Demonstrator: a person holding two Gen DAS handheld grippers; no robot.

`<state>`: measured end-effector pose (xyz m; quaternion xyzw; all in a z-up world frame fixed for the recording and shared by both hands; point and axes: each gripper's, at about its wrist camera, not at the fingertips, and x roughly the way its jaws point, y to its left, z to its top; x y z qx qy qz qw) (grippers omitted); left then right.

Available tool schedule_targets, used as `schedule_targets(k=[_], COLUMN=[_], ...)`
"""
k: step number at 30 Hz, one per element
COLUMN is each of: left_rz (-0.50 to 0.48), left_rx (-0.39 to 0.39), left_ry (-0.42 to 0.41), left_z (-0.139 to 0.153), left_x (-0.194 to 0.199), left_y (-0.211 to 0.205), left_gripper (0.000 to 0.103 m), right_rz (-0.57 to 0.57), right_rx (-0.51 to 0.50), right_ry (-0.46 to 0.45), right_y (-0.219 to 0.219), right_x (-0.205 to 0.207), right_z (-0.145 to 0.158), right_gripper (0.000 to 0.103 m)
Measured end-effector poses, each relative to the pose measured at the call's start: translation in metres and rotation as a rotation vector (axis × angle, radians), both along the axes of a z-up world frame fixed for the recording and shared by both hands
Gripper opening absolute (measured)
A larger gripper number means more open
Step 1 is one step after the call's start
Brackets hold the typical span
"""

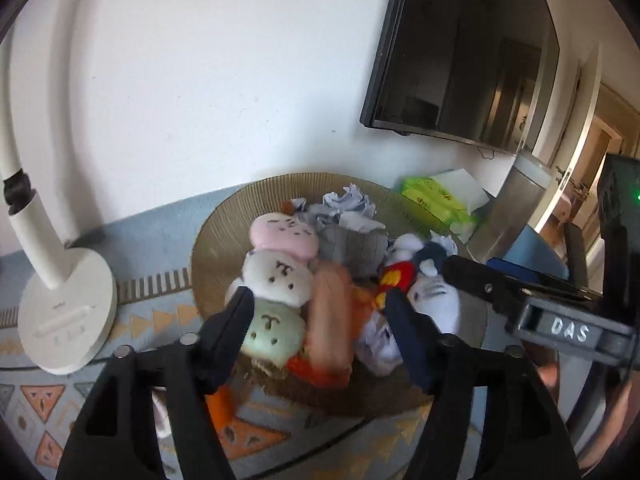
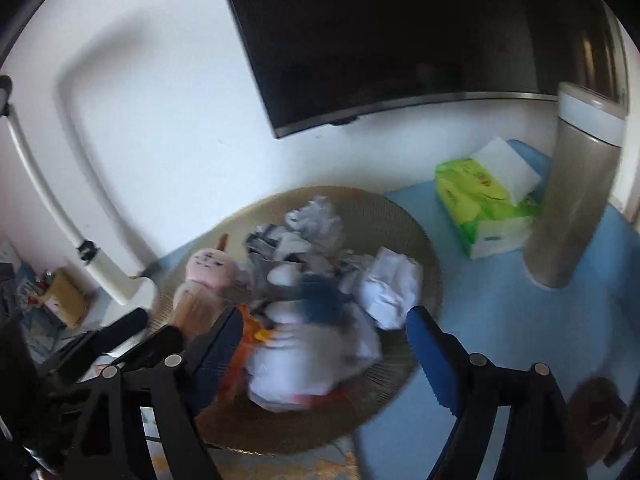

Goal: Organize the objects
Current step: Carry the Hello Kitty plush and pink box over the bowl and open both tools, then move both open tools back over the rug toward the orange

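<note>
Left wrist view: left claw (image 1: pixel 320 312) spread wide over basket (image 1: pixel 224 216) of plush toys (image 1: pixel 280 272); right claw (image 2: pixel 324 332) likewise wide.

Domestic room, likely living room or bedroom. Indicated by: wall-mounted television (image 1: pixel 464 52); white desk lamp (image 1: pixel 60 300); patterned tablecloth (image 1: pixel 152 320); green tissue pack (image 2: pixel 486 208); woven mat (image 1: pixel 224 224) heaped with plush toys (image 1: pixel 280 268); interior doorway (image 1: pixel 592 160).
</note>
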<state>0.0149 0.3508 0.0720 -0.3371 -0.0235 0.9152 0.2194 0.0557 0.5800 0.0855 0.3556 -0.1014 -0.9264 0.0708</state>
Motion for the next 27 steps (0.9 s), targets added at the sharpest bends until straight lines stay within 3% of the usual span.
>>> schedule_targets(k=[6,8,9,11,13,17,20,23,27], left_rz=[0.089,0.173,0.231,0.437,0.606,0.684,0.695,0.698,0.691], left_rx=[-0.012,-0.03,-0.056,-0.145,-0.185,-0.086,-0.019,0.043,0.053], left_ry=[0.048,0.066,0.081,0.14,0.134,0.034,0.026,-0.013,-0.034], left_z=[0.025,0.027,0.026,0.019,0.003,-0.037,-0.053,-0.06,-0.063], left_x=[0.056,0.086,0.098,0.127,0.149,0.171,0.18,0.177,0.177], left_y=[-0.08,-0.117,-0.131,-0.162,-0.195,-0.249,-0.267,-0.275,-0.276], left_gripper=[0.075,0.076,0.076,0.078,0.079,0.079,0.079,0.079,0.079], right_rz=[0.052,0.108,0.133,0.169,0.148,0.134,0.145,0.137,0.153], right_rx=[-0.101,-0.15,-0.166,-0.197,-0.218,-0.193,-0.148,-0.072,-0.003], right_ry=[0.011,0.005,0.0,0.001,0.016,-0.005,-0.026,-0.03,-0.054], right_y=[0.009,-0.002,-0.011,-0.03,-0.045,-0.084,-0.106,-0.117,-0.129], right_x=[0.051,0.073,0.084,0.104,0.116,0.118,0.117,0.113,0.107], right_z=[0.016,0.019,0.018,0.011,0.0,-0.04,-0.061,-0.066,-0.071], right_gripper=[0.084,0.091,0.093,0.096,0.103,0.103,0.103,0.103,0.103])
